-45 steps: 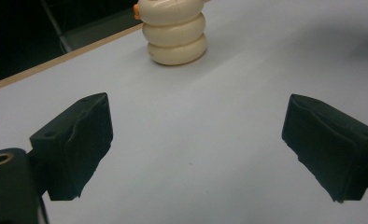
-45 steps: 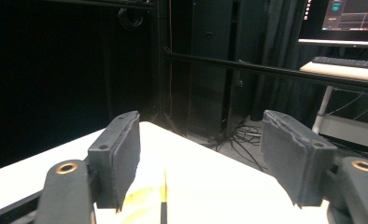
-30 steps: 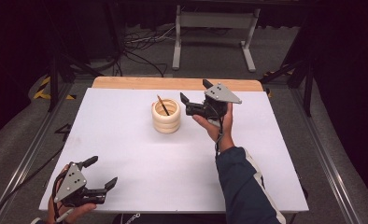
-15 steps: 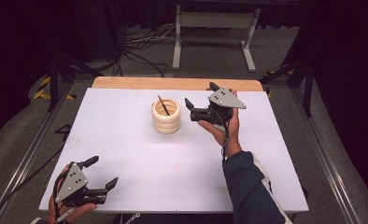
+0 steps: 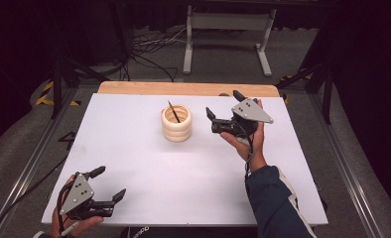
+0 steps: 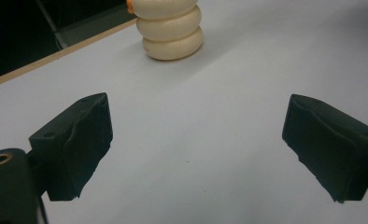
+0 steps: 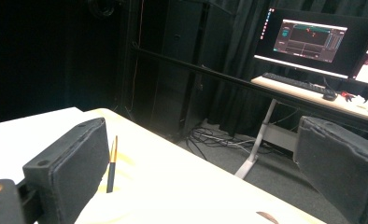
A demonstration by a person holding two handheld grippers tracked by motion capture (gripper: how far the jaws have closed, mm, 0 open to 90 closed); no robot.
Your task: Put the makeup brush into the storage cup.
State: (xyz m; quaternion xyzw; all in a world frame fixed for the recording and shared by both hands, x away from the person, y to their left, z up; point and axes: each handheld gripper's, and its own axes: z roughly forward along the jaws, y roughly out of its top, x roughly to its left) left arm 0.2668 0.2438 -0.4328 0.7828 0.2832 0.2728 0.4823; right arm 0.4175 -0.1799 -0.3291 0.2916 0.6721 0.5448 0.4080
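- A white surface [image 5: 193, 168] carries a cream ribbed holder [image 5: 176, 123], shaped like three stacked rings, standing upright in the far middle.
- A dark thin stick [image 5: 173, 112] with a brown tip leans inside the holder, its upper end tilted toward the far left in the high view.
- The right gripper [image 5: 222, 115] is held in a raised hand [image 5: 245, 141] just right of the holder, apart from it, with the jaws spread wide and nothing between them.
- In the right gripper view, the stick [image 7: 112, 163] rises just beside the left-hand jaw, above the holder's pale rim [image 7: 102, 205].
- Farther off in that view stand a lit monitor [image 7: 315, 39] and a keyboard [image 7: 294, 81] on a desk [image 7: 313, 98].
- The left gripper [image 5: 108, 184] sits at the near left corner of the surface, well apart from the holder; its jaws are also wide apart and empty.
- The left gripper view looks across bare white surface [image 6: 196, 140] toward the holder [image 6: 172, 25] at the far end.
- A wooden strip [image 5: 188, 89] edges the far side of the surface.
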